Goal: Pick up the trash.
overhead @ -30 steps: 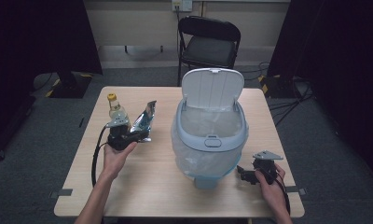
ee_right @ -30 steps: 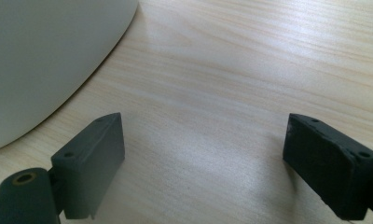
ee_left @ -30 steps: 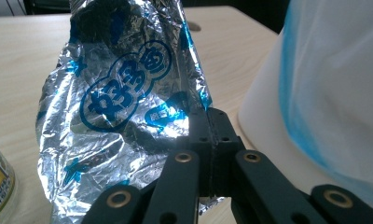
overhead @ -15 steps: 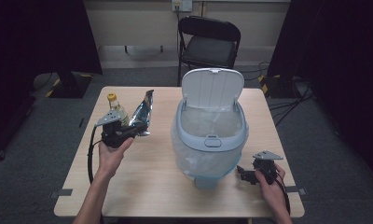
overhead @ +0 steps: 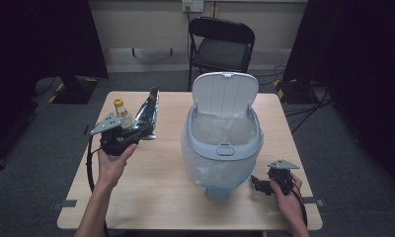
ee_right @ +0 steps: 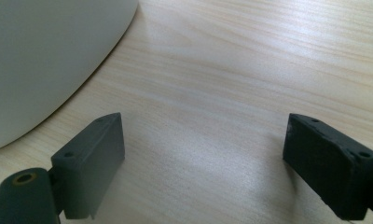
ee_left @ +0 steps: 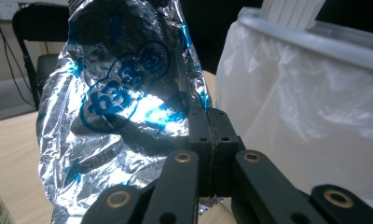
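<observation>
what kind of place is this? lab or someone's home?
Likely a lab or studio recording set, not a home: black curtains flank a lone wooden table, a folding chair beyond it, cables across grey carpet.

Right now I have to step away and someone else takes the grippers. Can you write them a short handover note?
Left gripper: shut on the foil wrapper, held above the table left of the bin.
Right gripper: open, holding nothing, low over the table by the bin's base.
Bin: lid up, clear liner in place.
Bottle: on the table behind the left gripper.
Done: wrapper picked up.
Left: probably drop the wrapper in the bin; bottle may follow.
</observation>
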A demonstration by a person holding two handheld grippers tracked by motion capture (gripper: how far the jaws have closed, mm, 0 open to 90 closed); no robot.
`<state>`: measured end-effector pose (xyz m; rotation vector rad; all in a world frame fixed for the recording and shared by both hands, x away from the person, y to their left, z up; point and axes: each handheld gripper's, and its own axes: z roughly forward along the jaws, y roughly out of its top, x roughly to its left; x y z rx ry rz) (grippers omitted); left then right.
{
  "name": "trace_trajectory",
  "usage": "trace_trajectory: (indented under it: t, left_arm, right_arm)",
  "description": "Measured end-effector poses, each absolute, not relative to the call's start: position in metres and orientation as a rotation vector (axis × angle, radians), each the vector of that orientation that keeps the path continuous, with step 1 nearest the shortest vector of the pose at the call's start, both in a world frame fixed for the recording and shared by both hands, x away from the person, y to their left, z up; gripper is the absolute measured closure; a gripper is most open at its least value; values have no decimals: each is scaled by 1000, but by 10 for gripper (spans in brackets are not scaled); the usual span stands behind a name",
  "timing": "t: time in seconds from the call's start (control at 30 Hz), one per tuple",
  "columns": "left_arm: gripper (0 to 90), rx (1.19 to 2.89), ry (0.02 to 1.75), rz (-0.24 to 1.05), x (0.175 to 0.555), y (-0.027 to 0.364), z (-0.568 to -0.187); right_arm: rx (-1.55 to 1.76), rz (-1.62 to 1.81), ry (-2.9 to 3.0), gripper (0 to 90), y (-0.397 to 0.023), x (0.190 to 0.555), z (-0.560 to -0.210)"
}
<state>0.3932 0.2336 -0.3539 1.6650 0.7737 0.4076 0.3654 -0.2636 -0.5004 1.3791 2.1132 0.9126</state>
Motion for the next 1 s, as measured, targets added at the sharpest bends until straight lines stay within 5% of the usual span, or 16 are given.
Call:
trace_trajectory:
  t: [1.0]
  left_arm:
    - [897,1570,590,475,368,214,-296]
  right_arm:
    - [1379,913,2113,115,-264,365,-500]
